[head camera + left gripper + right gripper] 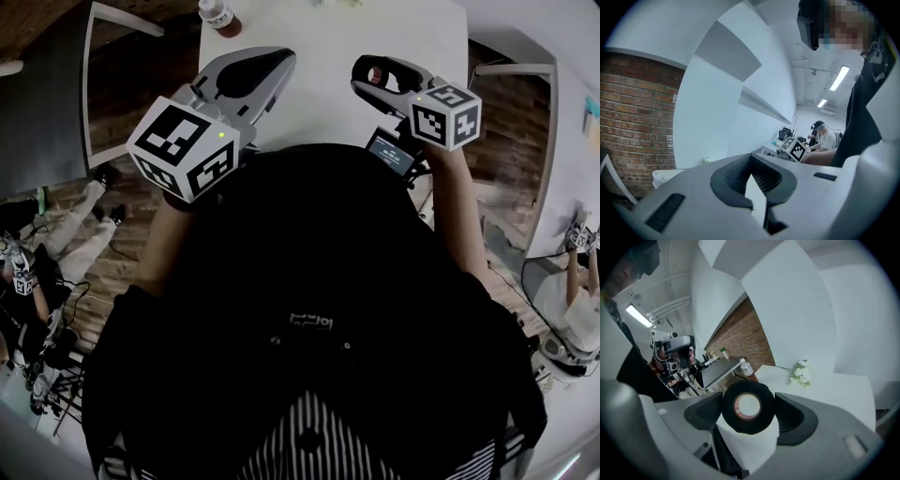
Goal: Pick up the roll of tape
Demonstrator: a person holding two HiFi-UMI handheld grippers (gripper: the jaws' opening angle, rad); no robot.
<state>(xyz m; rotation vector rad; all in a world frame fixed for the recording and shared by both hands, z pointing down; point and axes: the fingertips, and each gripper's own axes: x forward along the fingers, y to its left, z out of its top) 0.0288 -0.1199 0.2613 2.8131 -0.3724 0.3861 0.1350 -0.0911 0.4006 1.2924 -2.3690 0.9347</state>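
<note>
The right tool (386,77) is closed on a black roll of tape with a reddish-brown inner core (748,424). In the right gripper view the 2 dark jaw pads press on the roll's outer curve from the left and the right, and the roll's open centre faces the camera. The roll is clear of the white rectangular worktop (328,94), held in the air above its near edge and close to the person's black-clad chest.

The left tool (751,158) is closed on nothing. Its 2 grey jaws meet at the tips, and the ribbed dark pads enclose only an empty oval gap. In the head view it sits beside the right tool, over the near-left part of the worktop. Each tool's white cube with black square markers points back toward the person.

At the far-left corner of the worktop stands a clear plastic bottle with a white cap and brown contents (219,15). A sprig of small white flowers (800,372) lies further along the far side, well apart from the bottle. A red brick wall (743,333) rises behind the worktop.
</note>
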